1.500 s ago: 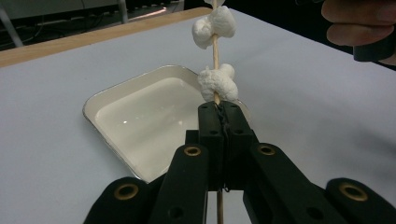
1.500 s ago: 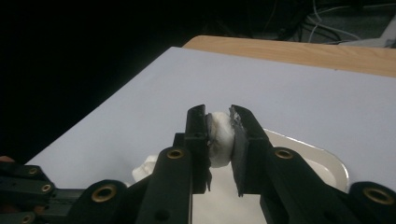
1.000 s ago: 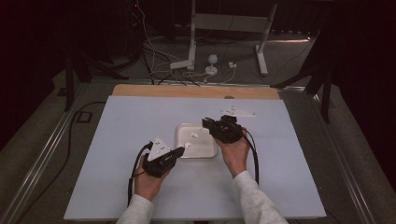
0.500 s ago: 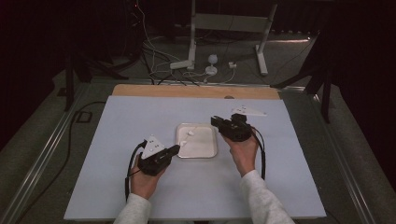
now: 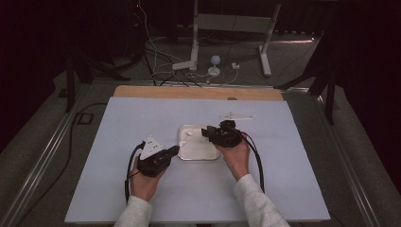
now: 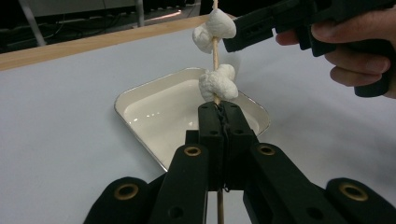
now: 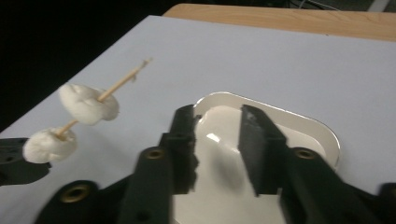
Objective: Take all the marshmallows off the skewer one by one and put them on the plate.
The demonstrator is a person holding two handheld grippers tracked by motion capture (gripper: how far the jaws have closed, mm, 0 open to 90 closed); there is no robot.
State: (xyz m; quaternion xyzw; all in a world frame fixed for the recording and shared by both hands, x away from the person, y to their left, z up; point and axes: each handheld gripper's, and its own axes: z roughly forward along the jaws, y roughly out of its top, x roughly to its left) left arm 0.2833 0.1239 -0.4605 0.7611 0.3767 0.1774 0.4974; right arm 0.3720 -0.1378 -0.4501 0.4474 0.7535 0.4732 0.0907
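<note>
- left gripper is clamped tight on a wooden skewer with two marshmallows, right at the white tray's left edge
- right gripper just opened up, nothing between its jaws, sitting over the tray's right edge mid-table

White marshmallows on a pale wooden skewer; cream, perhaps off-white, tray (glossy); light grey-blue table.
</note>
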